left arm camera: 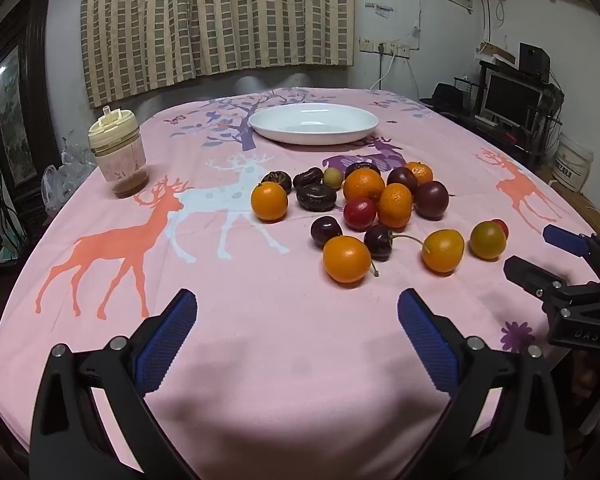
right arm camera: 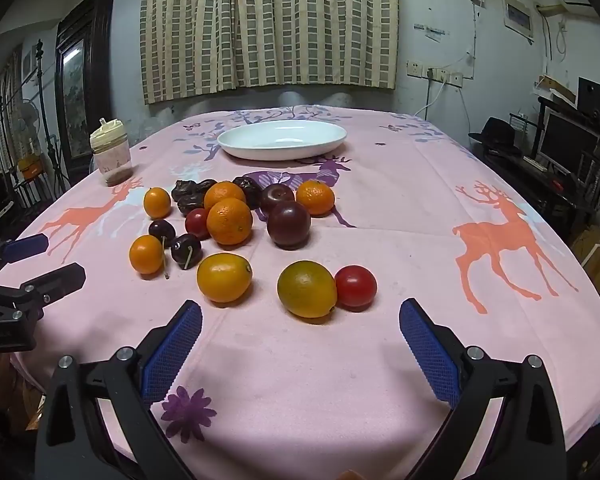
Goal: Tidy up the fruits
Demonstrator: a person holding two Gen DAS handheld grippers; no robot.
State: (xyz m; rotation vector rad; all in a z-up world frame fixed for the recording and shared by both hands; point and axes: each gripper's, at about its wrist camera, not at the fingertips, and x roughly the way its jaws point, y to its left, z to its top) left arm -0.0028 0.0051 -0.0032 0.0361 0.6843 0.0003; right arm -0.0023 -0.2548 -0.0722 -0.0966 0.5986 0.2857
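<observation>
Looking through my left gripper (left arm camera: pixel 297 334), spread wide and empty, the nearest small orange kumquat (left arm camera: pixel 347 259) lies ahead, slightly right. My right gripper (right arm camera: pixel 300 344), equally wide and empty, has the green-orange kumquat (right arm camera: pixel 307 289) dead ahead, nearer; white oval plate (right arm camera: pixel 332 142) beyond.

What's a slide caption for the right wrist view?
Open right gripper faces loose fruit before an empty white plate.

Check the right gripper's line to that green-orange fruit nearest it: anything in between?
Nothing visible. The right gripper is open over bare tablecloth, with the green-orange fruit just ahead. A red cherry tomato touches its right side, so closing there could nudge it.
</observation>
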